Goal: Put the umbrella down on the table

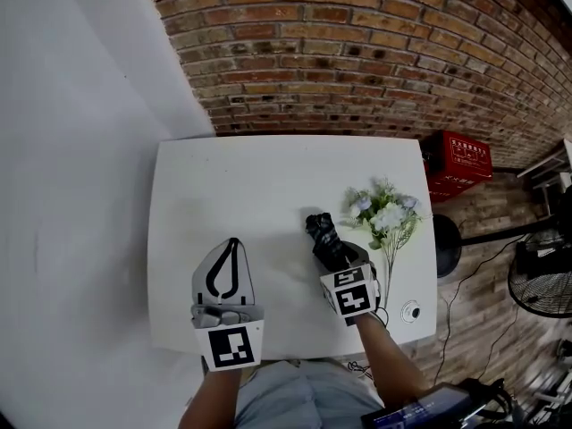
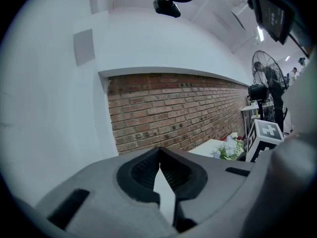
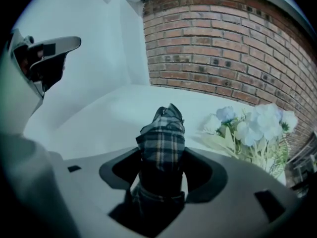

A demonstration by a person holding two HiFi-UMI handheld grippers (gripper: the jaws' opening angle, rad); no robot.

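Flowers (image 1: 386, 213) just beside umbrella (image 1: 323, 237), white table (image 1: 232, 177), brick wall (image 1: 357, 43) behind

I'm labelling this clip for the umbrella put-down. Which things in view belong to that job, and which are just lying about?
Job: umbrella, right claw around it, white table.
Lying about: flower bunch, small round white thing on the table, red crate, floor fan, left claw.

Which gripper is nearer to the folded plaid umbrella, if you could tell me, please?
Right. The right gripper has the umbrella standing between its jaws. The left gripper, jaws together, sits well off to the umbrella's left, apart from it.
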